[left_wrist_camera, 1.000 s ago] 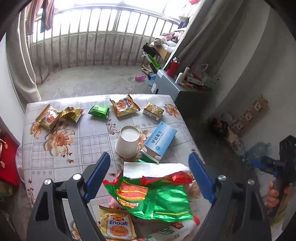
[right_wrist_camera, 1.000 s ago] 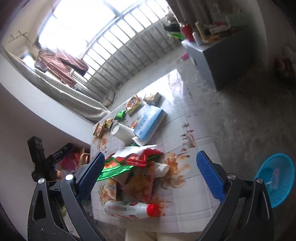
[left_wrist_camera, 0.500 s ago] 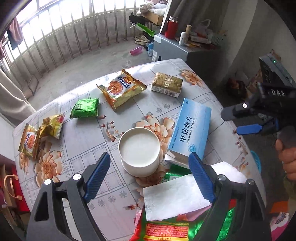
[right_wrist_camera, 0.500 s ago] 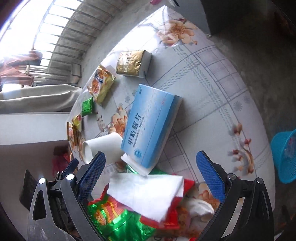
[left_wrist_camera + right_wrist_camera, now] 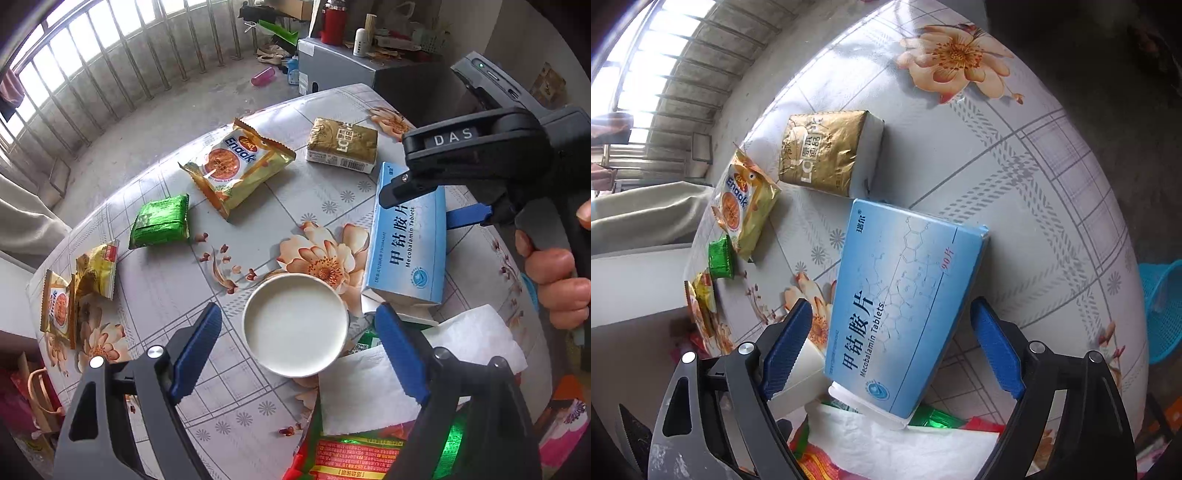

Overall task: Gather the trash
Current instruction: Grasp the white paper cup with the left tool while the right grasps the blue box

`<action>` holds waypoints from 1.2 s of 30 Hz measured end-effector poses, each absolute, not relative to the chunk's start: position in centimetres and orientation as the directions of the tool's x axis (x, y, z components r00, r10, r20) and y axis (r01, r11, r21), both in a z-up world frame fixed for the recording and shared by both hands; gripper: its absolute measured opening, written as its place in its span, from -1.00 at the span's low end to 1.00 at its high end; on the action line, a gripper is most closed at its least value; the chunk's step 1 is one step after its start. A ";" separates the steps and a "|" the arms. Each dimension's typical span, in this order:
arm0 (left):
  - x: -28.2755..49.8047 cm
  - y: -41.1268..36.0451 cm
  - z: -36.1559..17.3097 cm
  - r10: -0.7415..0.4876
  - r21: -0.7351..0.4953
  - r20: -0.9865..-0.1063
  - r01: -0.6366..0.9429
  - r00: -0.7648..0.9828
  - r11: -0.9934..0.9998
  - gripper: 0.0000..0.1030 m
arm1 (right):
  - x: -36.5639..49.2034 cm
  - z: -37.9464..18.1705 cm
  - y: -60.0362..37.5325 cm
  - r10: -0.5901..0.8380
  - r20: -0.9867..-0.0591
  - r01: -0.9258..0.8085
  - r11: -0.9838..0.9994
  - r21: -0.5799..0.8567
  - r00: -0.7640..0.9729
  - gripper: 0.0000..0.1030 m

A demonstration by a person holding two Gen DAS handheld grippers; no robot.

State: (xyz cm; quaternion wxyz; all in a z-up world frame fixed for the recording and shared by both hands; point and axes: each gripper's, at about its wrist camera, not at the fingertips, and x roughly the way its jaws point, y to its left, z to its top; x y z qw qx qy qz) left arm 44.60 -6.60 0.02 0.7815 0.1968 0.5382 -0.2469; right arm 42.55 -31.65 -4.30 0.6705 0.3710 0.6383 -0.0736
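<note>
On the flowered table (image 5: 155, 280) a white paper cup (image 5: 295, 330) stands upright between the fingers of my left gripper (image 5: 299, 341). That gripper is open and its pads stay clear of the rim. My right gripper (image 5: 892, 347) straddles the near end of a blue tablet box (image 5: 905, 295) that lies flat. Its jaws are closing, and a small gap remains on both sides. In the left wrist view the right gripper (image 5: 421, 206) hovers over the box (image 5: 406, 240). A white tissue (image 5: 406, 373) lies on a green and red wrapper (image 5: 362, 458).
Farther back lie a gold pack (image 5: 343, 144), an Enaak snack bag (image 5: 236, 166), a green packet (image 5: 160, 221) and yellow wrappers (image 5: 94, 269). A blue basket (image 5: 1163, 310) stands on the floor right of the table. A person's hand (image 5: 554, 280) holds the right gripper.
Both grippers came down and forward over the table. The left one now brackets the cup, the right one the blue box, and the right jaws have narrowed a little.
</note>
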 end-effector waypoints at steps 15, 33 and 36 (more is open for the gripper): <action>46.7 -7.3 -2.6 -0.153 -0.005 -0.962 0.546 0.227 0.838 0.10 | 44.6 -5.2 -29.9 0.236 -0.962 0.587 0.763 0.272 0.139 0.54; 46.4 -5.3 -0.5 -0.228 -0.075 -0.940 0.498 0.255 0.864 0.08 | 42.9 -4.4 -29.9 0.307 -0.927 0.512 0.772 0.376 0.217 0.44; 45.9 -4.8 0.8 -0.254 -0.090 -0.925 0.485 0.283 0.870 0.08 | 41.9 -3.3 -30.9 0.341 -0.898 0.501 0.746 0.439 0.279 0.43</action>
